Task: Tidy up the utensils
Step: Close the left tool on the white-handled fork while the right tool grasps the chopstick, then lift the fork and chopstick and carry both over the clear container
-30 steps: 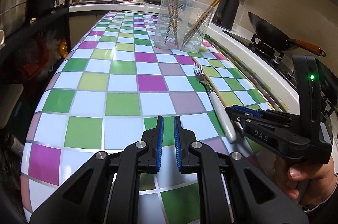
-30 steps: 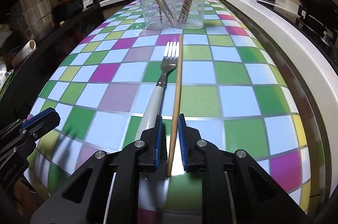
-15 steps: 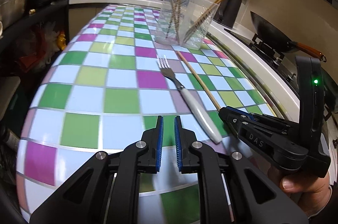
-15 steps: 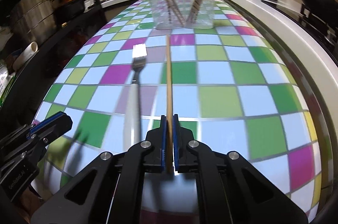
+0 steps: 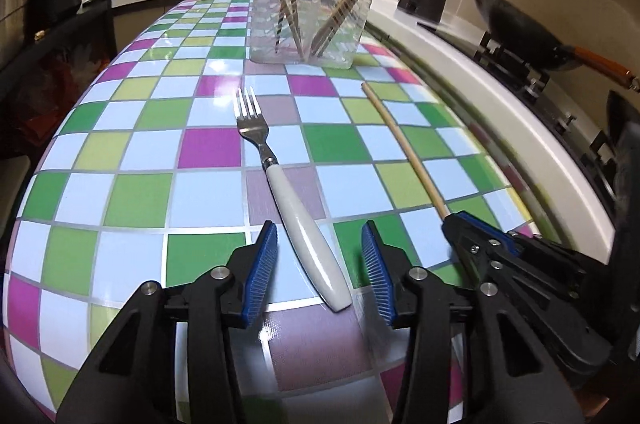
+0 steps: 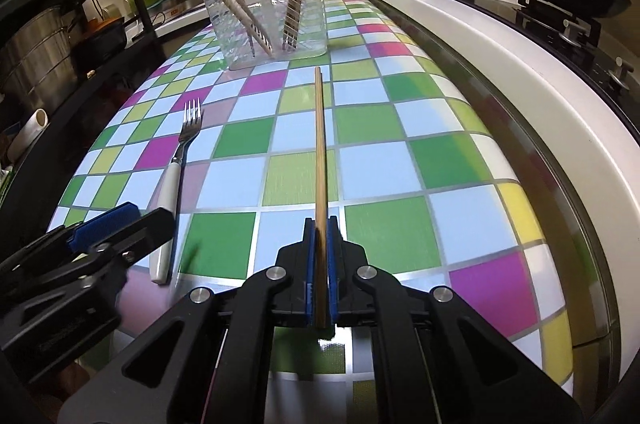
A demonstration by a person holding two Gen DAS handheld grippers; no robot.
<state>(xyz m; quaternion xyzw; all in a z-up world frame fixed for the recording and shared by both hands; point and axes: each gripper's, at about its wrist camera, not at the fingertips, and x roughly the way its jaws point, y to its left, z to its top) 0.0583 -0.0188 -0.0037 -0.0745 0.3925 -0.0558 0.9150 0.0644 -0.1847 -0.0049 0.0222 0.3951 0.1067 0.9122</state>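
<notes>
Fork (image 5: 294, 200) lies on the checked table (image 5: 132, 192), its white handle between the opening jaws of the left gripper (image 5: 319, 256), untouched. Right gripper (image 6: 319, 256) is clamped on a chopstick (image 6: 319, 144) pointing toward the clear holder (image 6: 264, 4).

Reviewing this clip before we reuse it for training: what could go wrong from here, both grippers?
1. The right gripper pinches the chopstick near one end, so the long free length could pivot or slip on the way to the clear container.
2. The left gripper is opening around the fork handle, which lies slanted between the pads; a close might skew it.
3. The two grippers sit close together and might collide.
</notes>
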